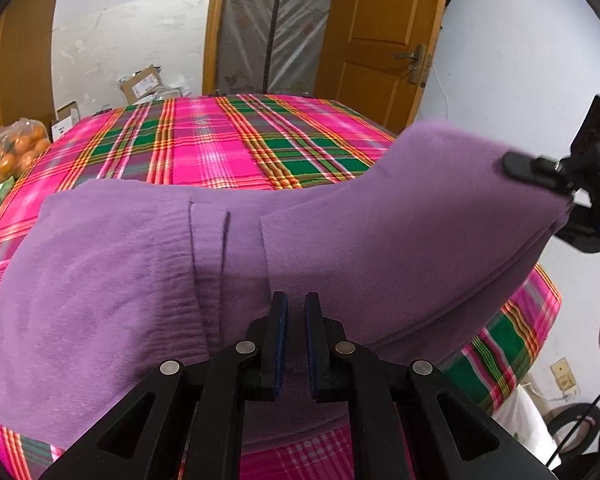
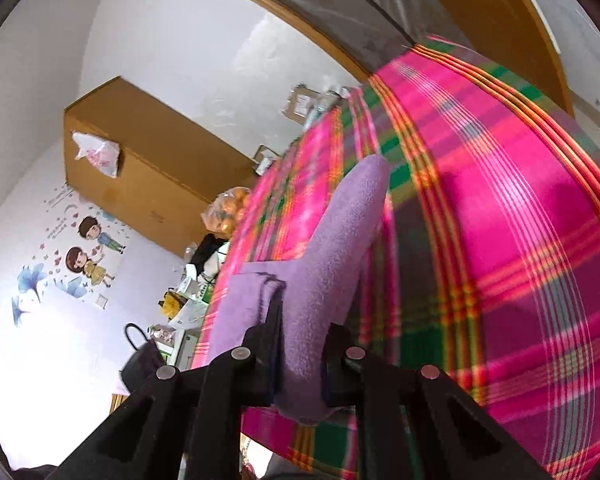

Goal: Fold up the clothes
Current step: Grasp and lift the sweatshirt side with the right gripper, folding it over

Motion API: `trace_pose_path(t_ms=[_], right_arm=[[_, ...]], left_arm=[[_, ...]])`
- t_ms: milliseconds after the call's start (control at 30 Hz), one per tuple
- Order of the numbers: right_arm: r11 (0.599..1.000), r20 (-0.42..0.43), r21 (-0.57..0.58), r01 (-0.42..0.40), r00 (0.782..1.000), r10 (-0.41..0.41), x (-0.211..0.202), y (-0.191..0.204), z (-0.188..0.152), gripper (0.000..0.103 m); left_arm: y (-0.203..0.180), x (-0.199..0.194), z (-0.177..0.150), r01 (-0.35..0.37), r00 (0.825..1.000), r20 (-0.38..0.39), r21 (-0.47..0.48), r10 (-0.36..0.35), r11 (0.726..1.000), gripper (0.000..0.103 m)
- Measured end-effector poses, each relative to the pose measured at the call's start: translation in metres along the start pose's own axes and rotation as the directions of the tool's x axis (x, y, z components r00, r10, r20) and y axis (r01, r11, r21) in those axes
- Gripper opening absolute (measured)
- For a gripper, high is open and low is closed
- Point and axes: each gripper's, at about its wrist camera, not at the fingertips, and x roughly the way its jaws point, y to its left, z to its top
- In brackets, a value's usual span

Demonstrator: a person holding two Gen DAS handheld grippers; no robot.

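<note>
Purple and soft-napped, the folded fleece garment (image 1: 340,248) lies across the near side of the bed covered in a pink, green and yellow plaid sheet (image 1: 236,140), its right end lifted off the sheet. Your left gripper (image 1: 296,344) has its black jaws pinched on the garment's near edge, a narrow gap between the pads. Your right gripper (image 2: 300,360) clamps the raised end, thick cloth bulging between its fingers; that tilted view is blurred, so how many layers it holds is probably not readable.
</note>
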Motion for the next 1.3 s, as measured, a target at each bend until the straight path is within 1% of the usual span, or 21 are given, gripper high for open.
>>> trace_pose_path(t_ms=[100,233,400,700,767,867,1033,1167,1300], right_arm=[[0.999,-0.001,-0.034,-0.013,1.000,0.013,-0.001,0.013,0.005,0.015],[0.996,-0.008,-0.081,-0.034,0.999,0.034,-0.001,0.032,0.012,0.015],[0.989,-0.028,-0.138,-0.059,0.998,0.056,0.014,0.065,0.020,0.015],[0.964,-0.094,-0.240,-0.116,0.991,0.096,0.055,0.125,0.024,0.015],[0.956,-0.113,-0.264,-0.123,0.989,0.096,0.066,0.139,0.023,0.015],[0.950,-0.156,-0.286,-0.127,0.984,0.084,0.092,0.152,0.019,0.015],[0.938,-0.229,-0.319,-0.135,0.972,0.062,0.135,0.173,0.011,0.015],[0.931,-0.294,-0.342,-0.131,0.956,0.026,0.175,0.184,-0.007,0.015],[0.923,-0.360,-0.365,-0.124,0.933,-0.017,0.217,0.191,-0.026,0.017]], left_arm=[[0.005,-0.005,0.002,-0.012,1.000,0.008,-0.012,0.012,1.000,0.009],[0.017,-0.023,0.008,-0.027,0.998,0.061,-0.041,0.030,0.999,0.009],[0.038,-0.040,0.012,-0.063,0.991,0.112,-0.084,0.072,0.994,0.009],[0.065,-0.039,0.000,-0.066,0.993,0.091,-0.145,0.080,0.987,0.009],[0.071,-0.039,-0.003,-0.067,0.993,0.086,-0.158,0.081,0.985,0.009],[0.083,-0.051,-0.006,-0.073,0.989,0.113,-0.185,0.095,0.980,0.009],[0.106,-0.071,-0.015,-0.107,0.981,0.135,-0.241,0.142,0.965,0.009],[0.126,-0.084,-0.024,-0.134,0.974,0.138,-0.290,0.180,0.948,0.009],[0.145,-0.097,-0.034,-0.160,0.966,0.138,-0.335,0.217,0.928,0.009]])
